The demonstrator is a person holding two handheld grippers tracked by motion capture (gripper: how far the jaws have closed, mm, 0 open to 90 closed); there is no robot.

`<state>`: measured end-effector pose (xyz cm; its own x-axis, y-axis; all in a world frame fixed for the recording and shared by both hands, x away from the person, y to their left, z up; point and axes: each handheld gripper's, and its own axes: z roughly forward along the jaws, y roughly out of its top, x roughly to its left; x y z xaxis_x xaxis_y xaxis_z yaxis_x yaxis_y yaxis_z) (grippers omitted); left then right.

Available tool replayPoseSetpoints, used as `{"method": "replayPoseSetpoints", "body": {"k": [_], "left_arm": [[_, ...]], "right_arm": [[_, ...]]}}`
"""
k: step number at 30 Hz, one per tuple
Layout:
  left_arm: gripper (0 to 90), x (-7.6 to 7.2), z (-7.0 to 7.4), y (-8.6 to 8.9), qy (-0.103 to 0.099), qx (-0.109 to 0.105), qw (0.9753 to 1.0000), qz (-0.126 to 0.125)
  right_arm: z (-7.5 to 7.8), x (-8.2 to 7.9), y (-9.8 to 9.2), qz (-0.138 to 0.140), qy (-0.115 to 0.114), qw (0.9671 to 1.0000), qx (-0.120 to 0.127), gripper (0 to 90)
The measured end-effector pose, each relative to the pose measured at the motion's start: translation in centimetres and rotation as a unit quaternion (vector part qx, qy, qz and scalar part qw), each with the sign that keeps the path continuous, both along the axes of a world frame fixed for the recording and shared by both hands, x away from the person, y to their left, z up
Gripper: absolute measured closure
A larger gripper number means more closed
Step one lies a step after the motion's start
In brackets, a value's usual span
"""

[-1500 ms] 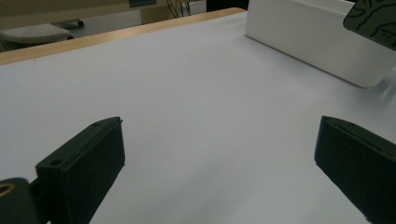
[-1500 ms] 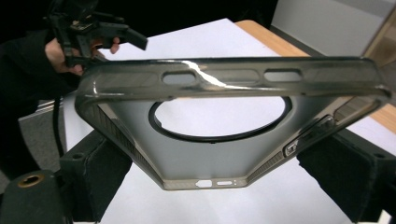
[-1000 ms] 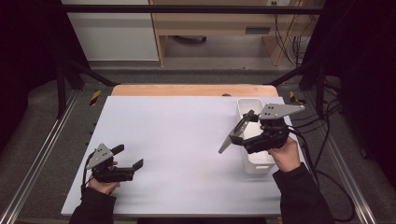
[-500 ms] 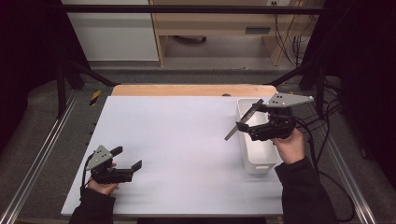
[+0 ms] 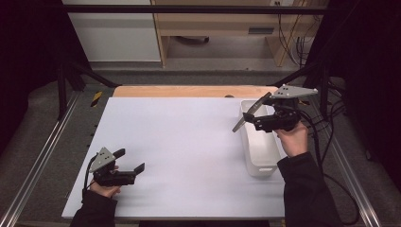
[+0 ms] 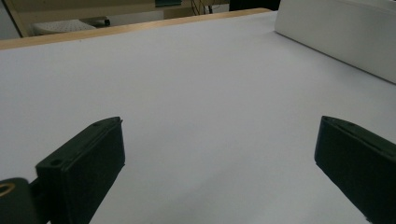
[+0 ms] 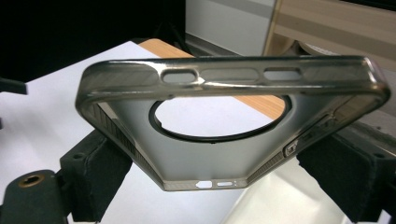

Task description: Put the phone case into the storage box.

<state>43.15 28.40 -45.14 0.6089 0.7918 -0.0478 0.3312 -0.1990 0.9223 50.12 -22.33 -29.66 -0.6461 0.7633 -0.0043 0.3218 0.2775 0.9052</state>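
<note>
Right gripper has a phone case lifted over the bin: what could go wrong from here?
1. The right gripper pinches the phone case only by its thin side edges; the flexible frame could bow and pop free.
2. If it slips, it may drop into the white bin.

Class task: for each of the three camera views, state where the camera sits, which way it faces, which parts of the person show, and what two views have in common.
High view: above the person's side, facing forward and down on the white table; shows both forearms, left gripper, right gripper.
Left gripper view: rides the left gripper, looks low across the table between its open jaws.
Right gripper view: rides the right gripper, looks at the clamped phone case.
Shared: high and left gripper views both show the white bin.
</note>
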Motion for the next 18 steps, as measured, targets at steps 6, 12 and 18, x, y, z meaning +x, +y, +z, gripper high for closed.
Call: {"method": "replayPoseSetpoints", "body": {"k": [6, 12, 18], "left_arm": [[1.2, 0.0, -0.1, 0.0, 0.001, 0.002, 1.0000, -0.002], [1.2, 0.1, -0.1, -0.1, 0.001, 0.004, 1.0000, -0.005], [1.2, 0.1, -0.2, -0.1, 0.003, 0.004, 1.0000, -0.008]], "right_arm": [[0.1, 0.8, -0.3, -0.021, -0.001, 0.9998, -0.004, 11.7], [0.1, 1.7, -0.6, -0.043, -0.002, 0.9991, -0.004, 11.7], [0.1, 2.7, -0.7, -0.065, -0.002, 0.9978, -0.012, 11.7]]}}
